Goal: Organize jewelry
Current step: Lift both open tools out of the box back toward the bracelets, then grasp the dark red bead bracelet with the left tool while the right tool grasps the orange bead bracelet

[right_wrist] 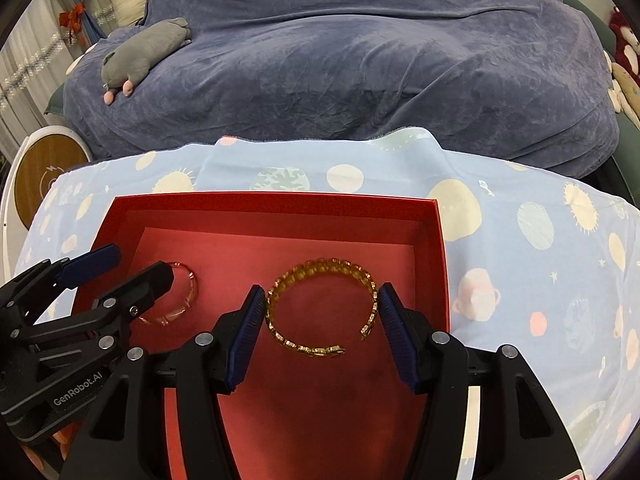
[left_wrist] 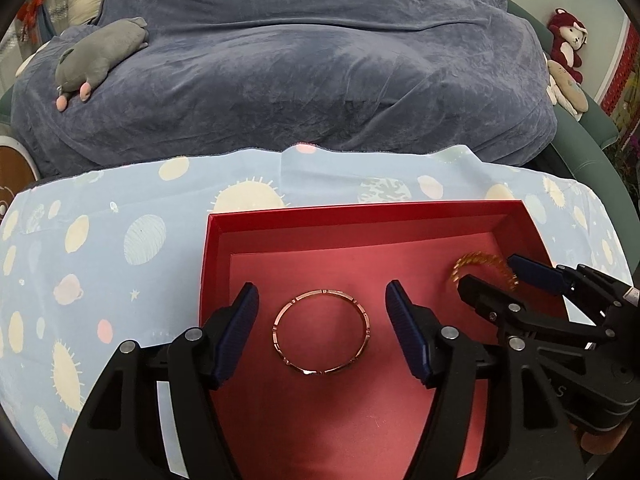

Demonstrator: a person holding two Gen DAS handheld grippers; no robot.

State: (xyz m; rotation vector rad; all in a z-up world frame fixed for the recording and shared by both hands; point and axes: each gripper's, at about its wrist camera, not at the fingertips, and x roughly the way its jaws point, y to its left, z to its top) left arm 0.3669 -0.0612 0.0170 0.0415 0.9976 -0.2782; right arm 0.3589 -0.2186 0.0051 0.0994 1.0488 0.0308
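Item one, far left: a grey plush animal lying on the blue velvet blanket behind the work area; not part of my job.

Item two: the pale blue planet-print cloth that carries the red box. The box is open and shallow, and both pieces sit on its floor.

Item three: my left gripper, jaws spread wide and holding nothing. The rose-gold bangle lies flat on the box floor between the fingers, clear of both pads. It reads as a thin closed hoop of flat segments.

Item four: my right gripper, jaws also apart, though far less so. The gold cuff bracelet lies flat between them, its gap turned toward me and to the right. The left pad looks to be touching or just beside the cuff's left curve, and the right pad sits just beside the other side. I cannot tell whether either truly bears on the metal.

Item five, far right: a dark red plush toy at the room's edge.

Handling note, my judgement: both pieces appear already placed in the box, so the step is a clean release and lift. I would open the right jaws a little wider before rising, since a pad catching the cuff's open end could drag it. I would raise both tools straight up, clear of the box walls.
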